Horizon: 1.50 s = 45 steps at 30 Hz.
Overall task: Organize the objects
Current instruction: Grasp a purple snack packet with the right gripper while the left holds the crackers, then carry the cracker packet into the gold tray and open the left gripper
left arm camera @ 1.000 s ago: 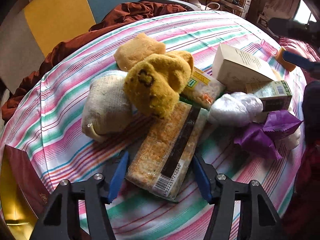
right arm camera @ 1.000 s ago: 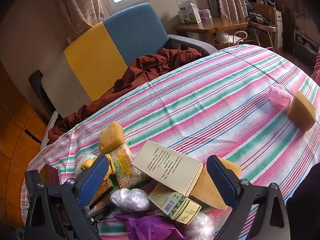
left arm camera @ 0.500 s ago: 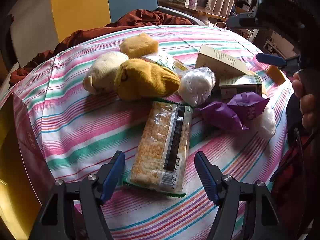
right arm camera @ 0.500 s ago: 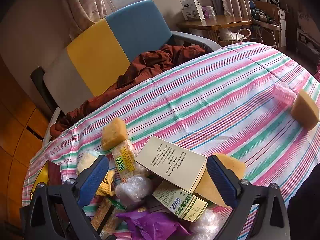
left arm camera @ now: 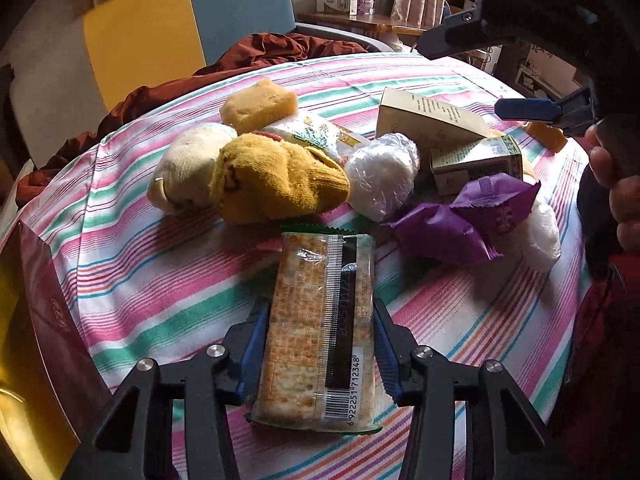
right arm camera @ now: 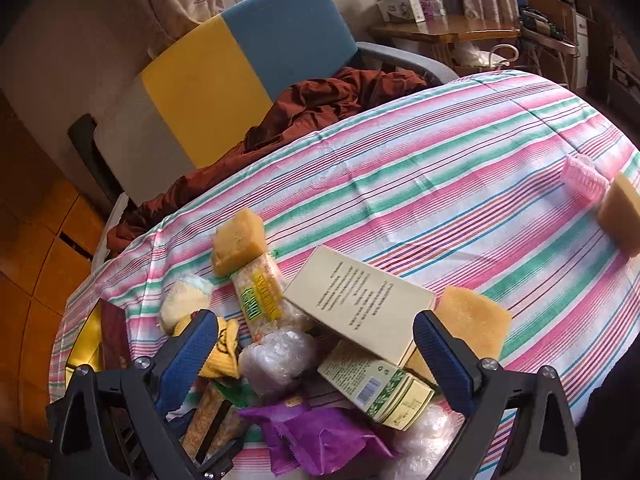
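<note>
The left tool [left arm camera: 318, 354] is closing on the cracker packet [left arm camera: 320, 332], pads touching its sides, ready for lifting from the counter [left arm camera: 168, 280]; the right tool [right arm camera: 316, 354] hangs apart, empty.

Left gripper [left arm camera: 320, 344]: black frame, blue pads, pointing steeply down and away from the camera. Jaws closing, narrow gap; a wrapped packet of crackers [left arm camera: 320, 328] lies lengthwise between them, and both pads [left arm camera: 252, 344] meet its long edges.

Right gripper [right arm camera: 316, 356]: same build, black frame with blue pads [right arm camera: 188, 356], also angled downward. Jaws spread wide, nothing gripped; the pads hang above a heap of goods without touching any. In the left wrist view it shows at far right, one blue pad tip jutting leftward.

Person's hand [left arm camera: 616, 188]: fingers visible at the right edge of the left wrist view, wrapped round the right gripper's dark body.
</note>
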Each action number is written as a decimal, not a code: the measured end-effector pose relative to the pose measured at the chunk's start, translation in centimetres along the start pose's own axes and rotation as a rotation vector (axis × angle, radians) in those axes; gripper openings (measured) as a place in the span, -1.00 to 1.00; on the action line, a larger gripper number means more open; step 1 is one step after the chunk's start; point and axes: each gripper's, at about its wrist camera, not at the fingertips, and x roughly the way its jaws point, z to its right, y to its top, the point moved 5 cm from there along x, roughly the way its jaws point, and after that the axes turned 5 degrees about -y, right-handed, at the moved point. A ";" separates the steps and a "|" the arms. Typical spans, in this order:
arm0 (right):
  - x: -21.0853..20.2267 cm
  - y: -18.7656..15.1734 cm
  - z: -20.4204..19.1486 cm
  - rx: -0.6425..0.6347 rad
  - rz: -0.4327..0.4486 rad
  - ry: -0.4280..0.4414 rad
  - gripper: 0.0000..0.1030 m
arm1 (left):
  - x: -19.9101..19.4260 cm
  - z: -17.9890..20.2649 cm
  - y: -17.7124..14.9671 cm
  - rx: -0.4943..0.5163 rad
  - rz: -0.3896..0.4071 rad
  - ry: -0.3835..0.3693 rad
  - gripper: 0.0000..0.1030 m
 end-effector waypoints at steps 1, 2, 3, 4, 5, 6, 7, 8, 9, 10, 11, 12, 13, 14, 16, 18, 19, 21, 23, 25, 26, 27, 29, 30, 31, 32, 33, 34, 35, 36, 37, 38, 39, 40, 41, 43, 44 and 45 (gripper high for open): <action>-0.1 -0.1 -0.6 -0.035 -0.018 0.026 0.91 | -0.2 0.0 -0.4 0.003 0.003 -0.001 -0.05; -0.3 -0.3 -1.3 -0.089 -0.040 0.047 0.82 | -0.5 0.1 -0.8 0.002 0.005 -0.004 -0.05; -0.6 -0.6 -1.9 -0.146 -0.063 0.054 0.78 | -0.8 0.1 -1.3 -0.003 0.008 -0.007 -0.05; -0.9 -0.9 -2.5 -0.213 -0.085 0.051 0.74 | -1.0 0.1 -1.7 -0.007 0.010 -0.009 -0.05; -1.3 -1.4 -3.1 -0.279 -0.103 0.043 0.72 | -1.3 0.1 -2.0 -0.012 0.013 -0.011 -0.05; -1.7 -1.9 -3.6 -0.343 -0.120 0.035 0.71 | -1.5 0.1 -2.3 -0.018 0.016 -0.013 -0.05; -2.0 -2.6 -3.9 -0.403 -0.139 0.022 0.63 | -1.6 0.1 -2.3 -0.026 0.019 -0.015 -0.05; -2.2 -3.2 -4.1 -0.459 -0.160 0.005 0.53 | -1.7 0.0 -2.5 -0.035 0.023 -0.018 -0.05; -2.3 -3.9 -4.1 -0.508 -0.179 -0.011 0.50 | -1.8 -0.1 -2.7 -0.041 0.028 -0.019 -0.05; -2.2 -4.6 -4.3 -0.558 -0.198 -0.032 0.45 | -2.0 -0.2 -2.9 -0.045 0.032 -0.020 -0.05; -2.0 -5.3 -4.4 -0.604 -0.217 -0.052 0.40 | -2.1 -0.2 -3.1 -0.049 0.036 -0.020 -0.05; -1.8 -6.0 -4.4 -0.646 -0.234 -0.072 0.37 | -2.2 -0.2 -3.2 -0.051 0.040 -0.020 -0.05; -1.5 -6.5 -4.4 -0.679 -0.252 -0.096 0.27 | -2.2 -0.2 -3.2 -0.052 0.041 -0.020 -0.05; -1.2 -6.8 -4.2 -0.702 -0.268 -0.117 0.21 | -2.3 -0.2 -3.2 -0.053 0.042 -0.020 -0.05; -0.6 -7.3 -4.1 -0.736 -0.284 -0.154 0.20 | -2.3 -0.2 -3.2 -0.055 0.043 -0.021 -0.05; 0.2 -7.4 -3.9 -0.753 -0.293 -0.192 0.15 | -2.4 -0.3 -3.2 -0.059 0.049 -0.025 -0.04; 0.6 -7.4 -3.7 -0.757 -0.303 -0.203 0.15 | -2.3 -0.4 -3.2 -0.062 0.051 -0.027 -0.04; 1.4 -7.4 -3.4 -0.750 -0.319 -0.208 0.07 | -2.4 -0.4 -3.2 -0.066 0.054 -0.027 -0.04; 2.0 -7.5 -3.1 -0.747 -0.337 -0.211 -0.26 | -2.5 -0.3 -3.4 -0.066 0.059 -0.027 -0.04; 2.0 -7.4 -3.1 -0.744 -0.334 -0.204 -0.27 | -2.5 -0.3 -3.4 -0.065 0.064 -0.027 -0.04; 1.9 -7.3 -3.1 -0.740 -0.328 -0.191 -0.30 | -2.5 -0.3 -3.5 -0.064 0.066 -0.026 -0.04; 1.8 -7.2 -3.0 -0.734 -0.327 -0.184 -0.30 | -2.5 -0.3 -3.5 -0.064 0.069 -0.025 -0.04; 1.6 -6.9 -2.7 -0.715 -0.314 -0.189 -0.35 | -2.6 -0.3 -3.6 -0.064 0.076 -0.023 -0.05; 1.3 -6.6 -2.5 -0.696 -0.299 -0.189 -0.36 | -2.6 -0.3 -3.6 -0.065 0.078 -0.022 -0.05; 1.0 -6.4 -2.4 -0.675 -0.283 -0.188 -0.36 | -2.7 -0.4 -3.6 -0.066 0.079 -0.022 -0.05; 0.7 -6.1 -2.2 -0.656 -0.268 -0.185 -0.36 | -2.7 -0.4 -3.6 -0.064 0.081 -0.021 -0.05; 0.3 -5.8 -2.1 -0.637 -0.255 -0.181 -0.36 | -2.7 -0.3 -3.7 -0.061 0.083 -0.021 -0.05; -0.1 -5.6 -2.0 -0.618 -0.245 -0.174 -0.36 | -2.7 -0.3 -3.7 -0.064 0.083 -0.020 -0.05; -0.7 -5.6 -2.1 -0.604 -0.239 -0.162 -0.36 | -2.8 -0.4 -3.8 -0.068 0.081 -0.020 -0.05; -1.1 -5.9 -2.3 -0.598 -0.236 -0.145 -0.36 | -2.8 -0.4 -3.8 -0.067 0.080 -0.020 -0.06; -1.5 -6.3 -2.6 -0.598 -0.235 -0.127 -0.36 | -2.9 -0.4 -3.9 -0.066 0.081 -0.019 -0.06; -1.7 -7.0 -3.3 -0.603 -0.238 -0.113 -0.36 | -3.0 -0.4 -4.0 -0.069 0.082 -0.020 -0.06; -1.9 -7.5 -3.6 -0.613 -0.246 -0.100 -0.36 | -3.1 -0.4 -4.1 -0.071 0.083 -0.022 -0.06; -2.0 -8.3 -4.1 -0.622 -0.254 -0.093 -0.36 | -3.1 -0.4 -4.1 -0.073 0.084 -0.021 -0.07; -1.8 -9.0 -4.5 -0.631 -0.266 -0.087 -0.36 | -3.4 -0.4 -4.2 -0.077 0.087 -0.021 -0.07; -1.6 -10.1 -5.2 -0.640 -0.291 -0.066 -0.36 | -4.3 -0.2 -4.2 -0.084 0.112 -0.038 -0.07; -1.5 -10.6 -5.6 -0.644 -0.302 -0.052 -0.36 | -5.0 0.0 -4.2 -0.079 0.131 -0.035 -0.07; -1.5 -11.1 -6.1 -0.652 -0.310 -0.042 -0.36 | -5.7 0.0 -4.1 -0.077 0.146 -0.030 -0.07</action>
